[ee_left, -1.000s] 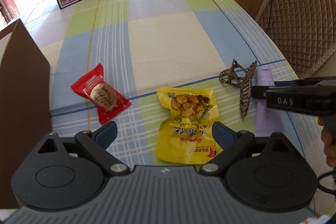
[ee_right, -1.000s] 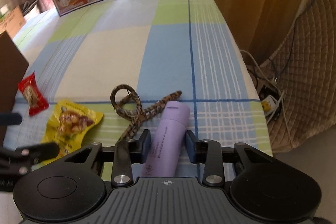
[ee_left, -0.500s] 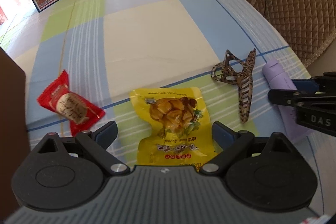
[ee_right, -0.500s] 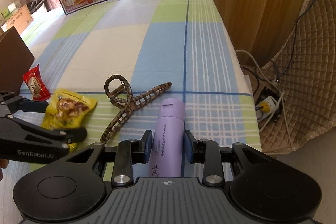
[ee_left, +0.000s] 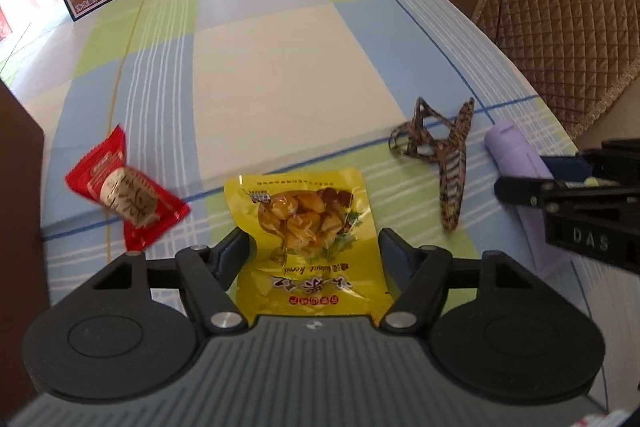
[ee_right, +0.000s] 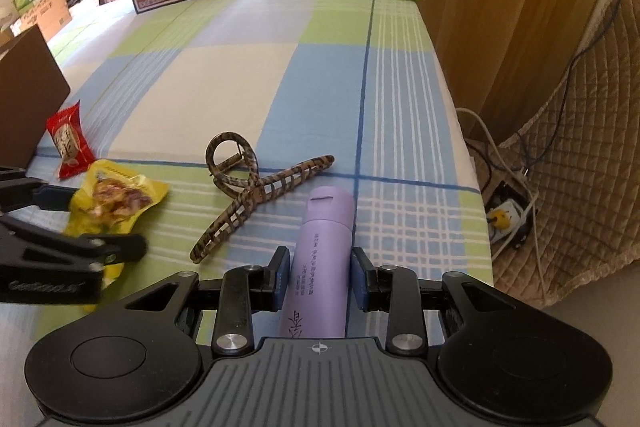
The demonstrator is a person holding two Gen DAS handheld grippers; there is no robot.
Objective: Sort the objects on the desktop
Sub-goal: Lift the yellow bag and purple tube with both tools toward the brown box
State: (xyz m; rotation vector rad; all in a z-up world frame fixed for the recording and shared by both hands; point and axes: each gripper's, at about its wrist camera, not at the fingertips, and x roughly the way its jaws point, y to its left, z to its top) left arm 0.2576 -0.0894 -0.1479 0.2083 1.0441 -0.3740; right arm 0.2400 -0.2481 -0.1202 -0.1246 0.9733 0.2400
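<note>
Yellow snack pouch [ee_left: 308,227] at 6 o'clock, left hand-held gripper [ee_left: 314,247] closing around it | right hand-held gripper [ee_right: 320,277] clamped on purple tube [ee_right: 320,267], for sorting.

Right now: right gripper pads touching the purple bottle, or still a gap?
Touching. In the right wrist view both pads of the right gripper sit flush against the purple bottle's sides, with no tablecloth visible between pad and bottle.

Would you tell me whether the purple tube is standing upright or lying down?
Lying down: the purple cylindrical tube rests lengthwise on the checked tablecloth, cap end pointing away.
</note>
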